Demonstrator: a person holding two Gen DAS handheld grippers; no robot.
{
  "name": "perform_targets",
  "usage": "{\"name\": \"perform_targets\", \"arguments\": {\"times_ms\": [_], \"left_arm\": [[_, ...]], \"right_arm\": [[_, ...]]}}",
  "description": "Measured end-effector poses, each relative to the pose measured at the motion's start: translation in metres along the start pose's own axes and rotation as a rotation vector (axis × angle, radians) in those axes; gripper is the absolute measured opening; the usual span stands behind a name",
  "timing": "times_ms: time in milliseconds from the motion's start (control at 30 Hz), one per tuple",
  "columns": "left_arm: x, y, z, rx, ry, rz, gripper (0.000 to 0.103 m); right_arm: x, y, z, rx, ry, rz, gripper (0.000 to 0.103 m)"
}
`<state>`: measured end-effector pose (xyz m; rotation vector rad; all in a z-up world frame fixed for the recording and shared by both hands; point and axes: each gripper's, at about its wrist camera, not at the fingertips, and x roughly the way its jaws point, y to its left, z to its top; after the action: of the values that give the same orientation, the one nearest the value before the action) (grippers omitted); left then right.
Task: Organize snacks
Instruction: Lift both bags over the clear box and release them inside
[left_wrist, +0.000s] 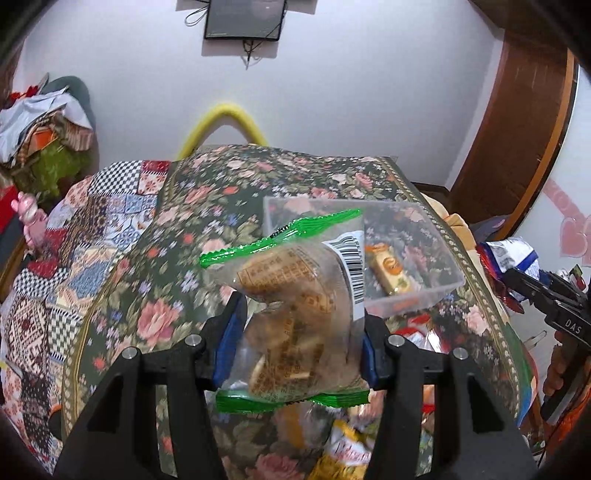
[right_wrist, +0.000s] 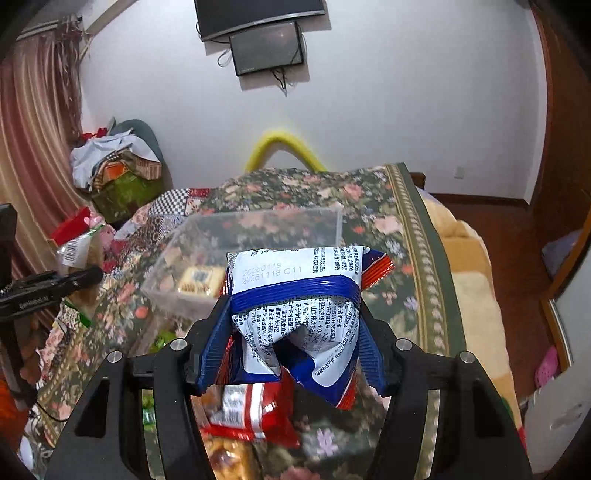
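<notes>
My left gripper (left_wrist: 299, 332) is shut on a clear biscuit bag with green edges (left_wrist: 291, 314), held above the floral cloth just short of a clear plastic box (left_wrist: 417, 295). One gold-wrapped snack (left_wrist: 388, 271) lies in the box. My right gripper (right_wrist: 295, 336) is shut on a white, blue and red snack packet (right_wrist: 299, 306), held in front of the same clear box (right_wrist: 173, 254), which holds the one snack (right_wrist: 201, 280). The right gripper with its packet shows at the right edge of the left wrist view (left_wrist: 546, 291); the left gripper shows at the left in the right wrist view (right_wrist: 51, 284).
Loose snack packets lie on the floral cloth (left_wrist: 177, 229) below the grippers: a yellow one (left_wrist: 347, 450) and a red one (right_wrist: 251, 413). A pile of bags and boxes (right_wrist: 118, 173) stands at the back left. The bed edge drops to a wooden floor (right_wrist: 495, 236) at the right.
</notes>
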<state>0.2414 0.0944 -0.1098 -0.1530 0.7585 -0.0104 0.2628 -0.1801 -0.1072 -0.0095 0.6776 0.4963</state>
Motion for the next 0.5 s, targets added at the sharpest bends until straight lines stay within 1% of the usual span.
{"name": "perform_targets", "arguments": {"times_ms": [167, 333, 500], "left_arm": [[0.017, -0.011, 0.016, 0.017, -0.001, -0.011, 0.053], [0.038, -0.016, 0.031, 0.022, 0.005, -0.019, 0.053], [0.065, -0.020, 0.045, 0.021, 0.025, -0.022, 0.054]], "right_arm": [[0.011, 0.006, 0.010, -0.017, -0.006, 0.016, 0.059], [0.032, 0.012, 0.020, -0.020, -0.002, 0.036, 0.059], [0.054, 0.018, 0.029, -0.033, 0.020, 0.046, 0.059]]}}
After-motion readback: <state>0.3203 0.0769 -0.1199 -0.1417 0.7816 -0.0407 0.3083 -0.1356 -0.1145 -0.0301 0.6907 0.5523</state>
